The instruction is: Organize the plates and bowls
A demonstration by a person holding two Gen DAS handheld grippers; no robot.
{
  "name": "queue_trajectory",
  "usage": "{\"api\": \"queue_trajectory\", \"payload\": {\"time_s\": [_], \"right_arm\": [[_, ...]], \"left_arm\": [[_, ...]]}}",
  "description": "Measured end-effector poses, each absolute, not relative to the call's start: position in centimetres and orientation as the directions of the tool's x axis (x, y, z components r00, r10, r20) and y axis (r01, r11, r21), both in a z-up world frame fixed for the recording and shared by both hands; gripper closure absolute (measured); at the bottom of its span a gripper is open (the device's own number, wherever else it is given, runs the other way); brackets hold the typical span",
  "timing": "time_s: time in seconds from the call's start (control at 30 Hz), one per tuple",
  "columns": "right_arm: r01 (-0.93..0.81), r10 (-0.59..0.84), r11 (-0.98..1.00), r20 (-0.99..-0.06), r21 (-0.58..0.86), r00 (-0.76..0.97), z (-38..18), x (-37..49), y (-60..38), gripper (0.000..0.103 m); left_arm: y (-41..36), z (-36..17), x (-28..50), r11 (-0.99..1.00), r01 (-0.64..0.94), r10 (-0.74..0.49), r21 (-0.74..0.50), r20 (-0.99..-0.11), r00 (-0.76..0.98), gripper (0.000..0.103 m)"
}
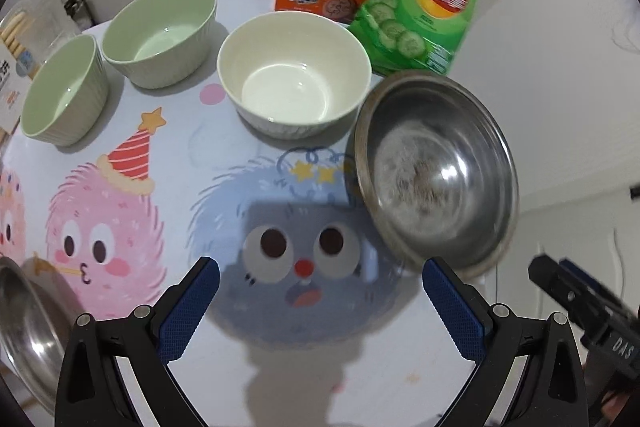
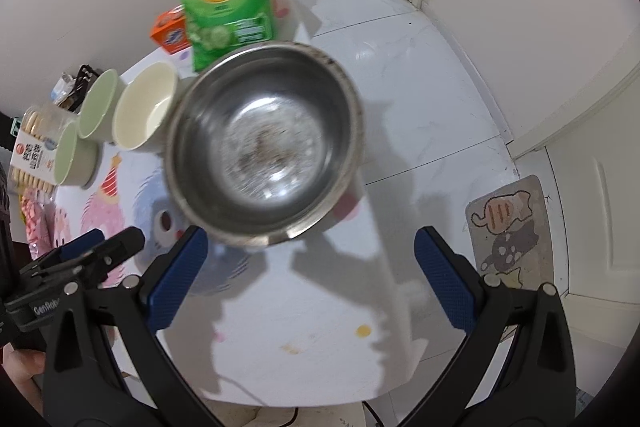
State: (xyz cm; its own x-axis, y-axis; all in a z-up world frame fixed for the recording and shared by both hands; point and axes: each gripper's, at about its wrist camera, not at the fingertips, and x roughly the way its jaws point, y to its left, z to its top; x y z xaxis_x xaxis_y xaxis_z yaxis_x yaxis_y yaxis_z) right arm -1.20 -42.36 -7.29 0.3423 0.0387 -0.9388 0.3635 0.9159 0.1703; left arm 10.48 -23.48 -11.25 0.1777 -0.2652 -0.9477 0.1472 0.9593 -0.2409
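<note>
Both the left tongs (image 1: 320,291) and the right tongs (image 2: 310,267) stand wide apart with nothing between their blue pads, over bare printed tabletop (image 2: 300,327) whose near edge drops to tiled floor. The steel bowl (image 2: 266,143) is motion-blurred and tilted near the right edge, its footing unclear, while a second steel bowl (image 1: 28,331) is cut off at left. Beyond stand the cream bowl (image 1: 294,75) and two green bowls (image 1: 160,35), (image 1: 64,91), closely spaced, before the chip bag (image 1: 424,7).
</note>
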Motion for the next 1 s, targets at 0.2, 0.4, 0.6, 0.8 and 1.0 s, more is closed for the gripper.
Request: {"api": "queue_trajectory", "payload": {"time_s": [0.2, 0.4, 0.6, 0.8, 1.0], "right_arm": [[0.361, 0.074, 0.912, -0.942, 0.197, 0.327, -9.1, 0.7, -44.8, 0.0], [0.343, 0.08, 0.921, -0.952, 0.184, 0.297, -10.6, 2.6, -45.6, 0.0], [0.335, 0.086, 0.925, -0.957, 0.18, 0.276, -11.7, 3.7, -46.5, 0.0], [0.316, 0.101, 0.931, -0.962, 0.181, 0.253, -12.3, 4.5, -46.3, 0.028], [0.295, 0.088, 0.943, -0.971, 0.153, 0.221, -12.7, 5.1, -46.0, 0.072]], "left_arm": [[-25.0, -12.9, 11.7, 0.971, 0.073, -0.236, -0.226, -0.956, 0.175, 0.0], [-26.1, -14.2, 12.1, 0.977, 0.046, -0.214, -0.209, -0.963, 0.164, 0.0], [-26.5, -15.2, 12.5, 0.982, 0.022, -0.187, -0.186, -0.973, 0.136, 0.025], [-27.3, -16.1, 13.0, 0.977, 0.035, -0.214, -0.211, -0.971, 0.104, 0.056], [-28.2, -16.1, 14.0, 0.972, 0.073, -0.23, -0.224, -0.968, 0.1, 0.074]]}}
